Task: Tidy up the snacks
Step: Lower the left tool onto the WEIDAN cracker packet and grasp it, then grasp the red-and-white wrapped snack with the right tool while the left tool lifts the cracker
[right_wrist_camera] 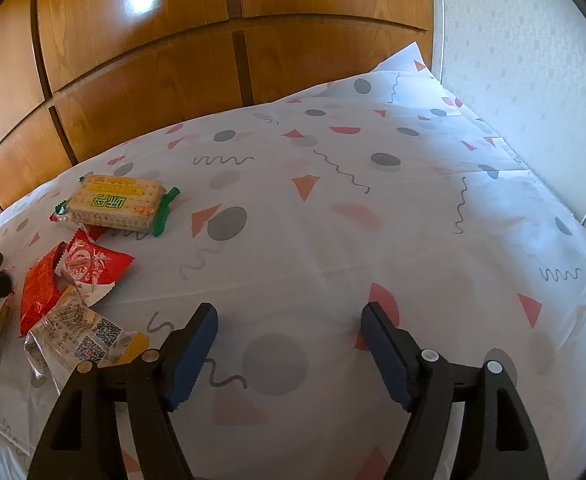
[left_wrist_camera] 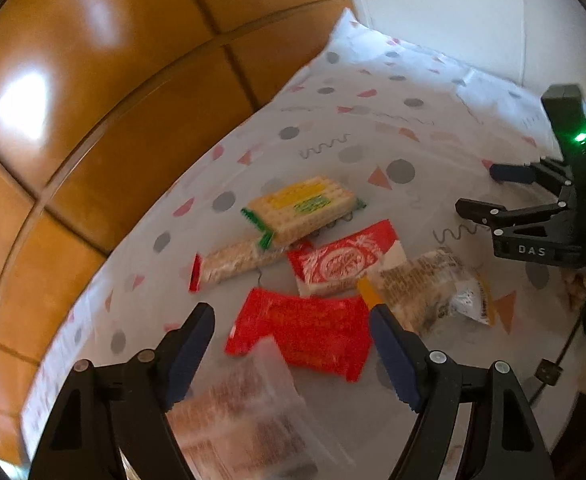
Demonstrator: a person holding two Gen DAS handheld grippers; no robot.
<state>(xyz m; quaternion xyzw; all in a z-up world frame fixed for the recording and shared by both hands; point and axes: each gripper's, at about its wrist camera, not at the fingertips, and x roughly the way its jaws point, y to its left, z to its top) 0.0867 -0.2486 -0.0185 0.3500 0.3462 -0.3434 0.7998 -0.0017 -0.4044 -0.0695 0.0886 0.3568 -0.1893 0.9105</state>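
Note:
Several snack packs lie on a patterned tablecloth. In the left wrist view: a yellow-green cracker pack, a clear cracker pack with red ends, a red-white pack, a red pack, a clear pack with yellow ends, and a blurred clear pack close under the camera. My left gripper is open above the red pack, holding nothing. My right gripper shows open at the right. In its own view my right gripper is open over bare cloth, with the cracker pack and red-white pack to its left.
Wooden panelled doors stand behind the table's far edge. A white wall stands at the right. The cloth in the right wrist view carries only printed shapes to the right of the snacks.

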